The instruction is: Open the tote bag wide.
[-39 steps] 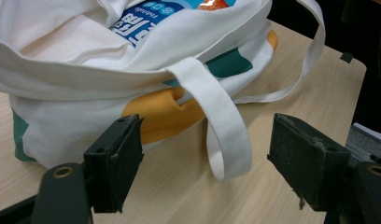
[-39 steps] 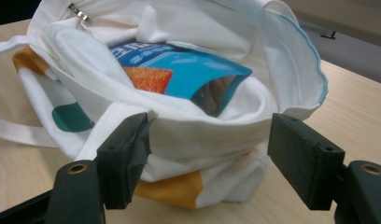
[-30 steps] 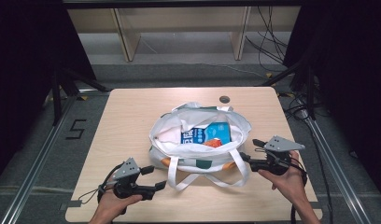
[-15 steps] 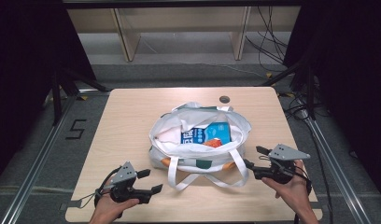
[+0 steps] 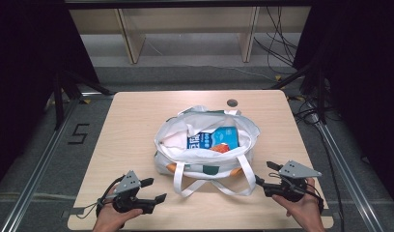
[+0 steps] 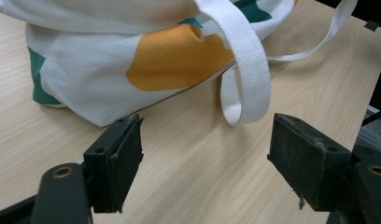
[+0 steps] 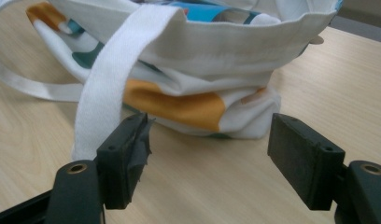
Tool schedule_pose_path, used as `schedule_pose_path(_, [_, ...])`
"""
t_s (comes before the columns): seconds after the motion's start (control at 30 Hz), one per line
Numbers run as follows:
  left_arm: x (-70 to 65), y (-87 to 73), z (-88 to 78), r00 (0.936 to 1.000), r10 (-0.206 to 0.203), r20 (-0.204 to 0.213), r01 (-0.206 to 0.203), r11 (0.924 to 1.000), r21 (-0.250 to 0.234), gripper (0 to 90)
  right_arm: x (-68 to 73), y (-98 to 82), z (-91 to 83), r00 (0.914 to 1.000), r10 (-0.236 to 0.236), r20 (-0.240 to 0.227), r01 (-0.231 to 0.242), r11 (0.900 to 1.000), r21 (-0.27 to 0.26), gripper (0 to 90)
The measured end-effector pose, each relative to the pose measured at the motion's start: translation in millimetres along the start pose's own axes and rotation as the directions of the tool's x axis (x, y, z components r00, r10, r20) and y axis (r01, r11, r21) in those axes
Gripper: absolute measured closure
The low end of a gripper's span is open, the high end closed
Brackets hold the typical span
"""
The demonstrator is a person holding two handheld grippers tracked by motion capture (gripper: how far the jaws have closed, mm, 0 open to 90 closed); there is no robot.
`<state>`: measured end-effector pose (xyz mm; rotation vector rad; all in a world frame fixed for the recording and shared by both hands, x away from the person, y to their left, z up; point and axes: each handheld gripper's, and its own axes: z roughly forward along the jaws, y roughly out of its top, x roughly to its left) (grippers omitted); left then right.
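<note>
Resting near the middle of a light wooden table point(image 5: 132, 121), slightly toward the person's side: one white fabric tote bag point(image 5: 204, 145), mouth open upward, printed with orange and dark green patches on its outer wall. Contents visible from the high view: a blue packet with white lettering point(image 5: 219, 139), lying inside the bag toward its right half, with a small orange item just beside its lower edge; white lining or cloth bunched at the left of the opening. Handles: two white webbing straps point(image 5: 204, 183), both fallen forward onto the table in loops in front of the bag. Left gripper point(image 5: 154, 191): held in the person's left hand point(image 5: 110, 217) at the near left of the table, apart from the bag, jaws spread wide and holding nothing; in the left gripper view one strap loop point(image 6: 244, 79) hangs down the bag's side and touches the table between and beyond the jaws. Right gripper point(image 5: 263, 174): held in the right hand point(image 5: 303, 212) at the near right, jaws likewise wide apart and empty, pointing at the bag's right corner; in the right gripper view a strap runs down just behind the left jaw. Other item: a small dark round disc point(image 5: 232, 102) on the table's far edge behind the bag.
</note>
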<state>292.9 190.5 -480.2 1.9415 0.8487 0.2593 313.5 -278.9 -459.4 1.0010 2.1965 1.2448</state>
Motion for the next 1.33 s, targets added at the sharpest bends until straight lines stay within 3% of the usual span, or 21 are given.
schedule_pose_path(0.03, [0.3,-0.5,-1.0,1.0,0.007,-0.003,-0.007,1.0,0.006,24.9,-0.3,-0.9,0.2,1.0,-0.007,-0.005,0.007,1.0,0.003,30.4])
schedule_pose_path(0.07, [1.2,-1.1,-1.2,0.9998,0.018,0.001,-0.018,0.9998,0.002,24.9,-0.9,-1.7,-0.2,0.9992,-0.035,0.022,0.035,0.999,-0.003,30.4])
schedule_pose_path(0.1, [-0.2,-2.2,-1.7,1.0,-0.008,-0.004,0.008,1.0,0.005,24.9,1.6,-3.0,-1.6,0.9996,-0.011,0.025,0.011,1.0,0.013,30.3])
schedule_pose_path(0.17, [0.0,-5.2,-3.6,0.9999,-0.011,-0.013,0.011,0.9999,0.006,24.9,-1.7,-6.9,-4.5,0.9993,-0.019,0.032,0.018,1.0,0.021,30.3])
schedule_pose_path(0.3, [2.2,-8.4,-5.6,0.9998,0.011,-0.018,-0.01,0.9999,0.012,24.9,-3.9,-12.9,-8.7,0.9992,-0.007,0.04,0.006,1.0,0.028,30.3])
schedule_pose_path(0.37, [2.9,-10.7,-6.6,0.9996,0.018,-0.02,-0.017,0.9996,0.022,24.9,-3.5,-18.0,-12.2,0.9986,0.03,0.044,-0.032,0.999,0.044,30.3])
schedule_pose_path(0.4, [1.5,-12.8,-6.5,0.9995,-0.006,-0.032,0.007,0.9998,0.02,24.9,-5.0,-22.9,-15.2,0.9981,0.044,0.042,-0.046,0.998,0.051,30.3])
schedule_pose_path(0.53, [0.9,-14.7,-6.6,0.9993,-0.007,-0.038,0.007,0.9998,0.021,24.9,-7.3,-30.1,-18.1,0.999,0.026,0.037,-0.028,0.998,0.049,30.3])
schedule_pose_path(0.57, [2.3,-15.1,-7.6,0.9987,0.017,-0.048,-0.015,0.9991,0.041,24.9,-6.2,-32.1,-19.7,0.9987,0.034,0.039,-0.036,0.997,0.063,30.3])
schedule_pose_path(0.6, [0.6,-16.6,-6.0,0.9992,0.002,-0.039,-0.001,0.9997,0.026,24.9,-1.8,-35.9,-22.3,0.997,0.071,0.031,-0.074,0.994,0.085,30.2])
schedule_pose_path(0.63, [0.6,-16.6,-6.0,0.9992,0.002,-0.039,-0.001,0.9997,0.026,24.9,-4.6,-37.8,-21.7,0.9992,0.036,0.019,-0.038,0.996,0.08,30.1])
schedule_pose_path(0.83, [1.6,-17.2,-4.9,0.9987,0.014,-0.048,-0.012,0.9995,0.03,24.9,1.8,-45.7,-25.1,0.9987,0.045,0.023,-0.048,0.991,0.124,29.9])
schedule_pose_path(0.87, [2.1,-16.7,-5.0,0.9986,0.033,-0.041,-0.032,0.9989,0.035,24.8,2.4,-47.3,-23.3,0.999,0.042,0.013,-0.044,0.991,0.125,29.7])
schedule_pose_path(0.9, [0.9,-17.2,-3.6,0.999,0.018,-0.041,-0.017,0.9996,0.022,24.8,2.3,-47.2,-23.5,0.9992,0.036,0.018,-0.038,0.991,0.125,29.7])
schedule_pose_path(0.97, [1.0,-16.8,-4.0,0.9988,0.024,-0.042,-0.023,0.9993,0.029,24.8,-0.3,-46.9,-22.6,0.9999,0.004,0.016,-0.006,0.993,0.115,29.7])
schedule_pose_path(1.03, [0.8,-17.7,-2.7,0.9987,0.019,-0.046,-0.019,0.9998,0.008,24.7,-0.8,-46.9,-22.3,0.9999,0.0,0.013,-0.001,0.993,0.116,29.6])
schedule_pose_path(1.07, [1.5,-17.1,-3.6,0.9991,0.02,-0.037,-0.019,0.9994,0.027,24.7,-1.1,-47.0,-21.5,1.0,0.004,-0.001,-0.004,0.993,0.115,29.6])
schedule_pose_path(1.2, [1.5,-17.1,-3.3,0.999,0.025,-0.037,-0.024,0.9994,0.027,24.6,-1.1,-47.2,-20.5,1.0,-0.001,-0.003,0.002,0.993,0.117,29.6])
schedule_pose_path(1.33, [1.6,-17.2,-2.9,0.999,0.023,-0.038,-0.022,0.9995,0.024,24.4,-1.0,-47.3,-20.6,0.9997,-0.018,0.016,0.016,0.993,0.113,29.6])
